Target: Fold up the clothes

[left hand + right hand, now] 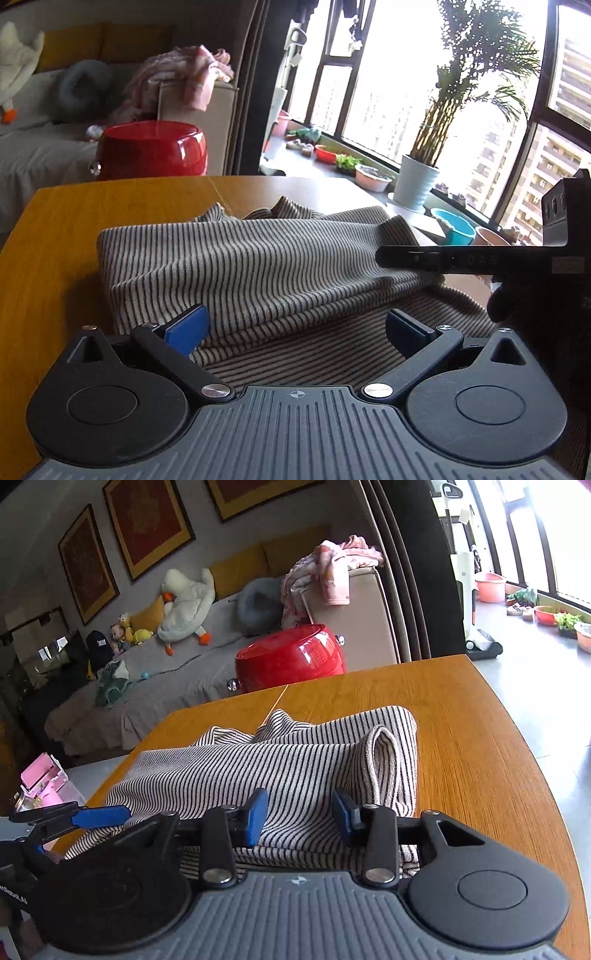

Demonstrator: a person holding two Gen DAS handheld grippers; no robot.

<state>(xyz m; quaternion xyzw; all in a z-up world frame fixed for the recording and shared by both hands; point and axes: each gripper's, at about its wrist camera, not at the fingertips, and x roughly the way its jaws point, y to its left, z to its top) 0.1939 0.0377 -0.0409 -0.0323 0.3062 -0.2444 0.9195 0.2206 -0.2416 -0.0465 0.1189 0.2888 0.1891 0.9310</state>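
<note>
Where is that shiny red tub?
In both wrist views the red tub sits just beyond the far edge of the wooden table, in front of the grey sofa, beside its beige armrest.

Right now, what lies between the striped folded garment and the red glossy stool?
Only bare wooden tabletop, seen in the right wrist view, between the striped garment and the red stool.

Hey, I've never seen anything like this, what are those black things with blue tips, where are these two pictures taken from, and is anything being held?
They are two hand-held grippers, each with a camera looking along its blue-padded fingers. One picture is from the left gripper, the other from the right gripper. A striped garment, partly folded, lies on a wooden table. Both grippers are open with cloth between their pads; nothing is clamped.
</note>
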